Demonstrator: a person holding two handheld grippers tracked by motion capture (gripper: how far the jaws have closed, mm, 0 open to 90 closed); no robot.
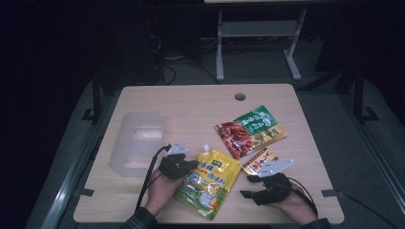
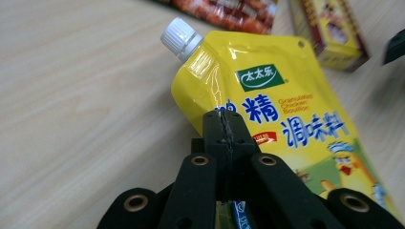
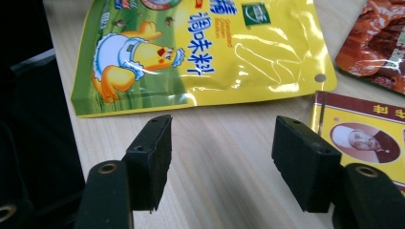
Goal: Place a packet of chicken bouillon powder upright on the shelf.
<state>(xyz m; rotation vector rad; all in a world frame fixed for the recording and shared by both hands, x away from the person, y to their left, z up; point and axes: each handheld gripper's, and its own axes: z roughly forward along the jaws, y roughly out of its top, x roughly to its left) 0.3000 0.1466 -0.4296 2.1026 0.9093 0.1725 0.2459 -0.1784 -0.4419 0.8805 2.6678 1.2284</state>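
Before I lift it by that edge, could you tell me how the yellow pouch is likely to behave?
The yellow pouch looks soft and creased, so it will probably sag. Its glossy film may slip. The white cap end could swing down.

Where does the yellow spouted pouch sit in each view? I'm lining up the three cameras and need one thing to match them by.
High view: the yellow pouch lies low centre on the table, between both grippers.
Left gripper view: it runs from top centre to lower right, its edge pinched in the left gripper.
Right gripper view: it lies across the top, beyond the open right gripper.
Shared landmark: the small yellow and maroon packet beside the pouch.
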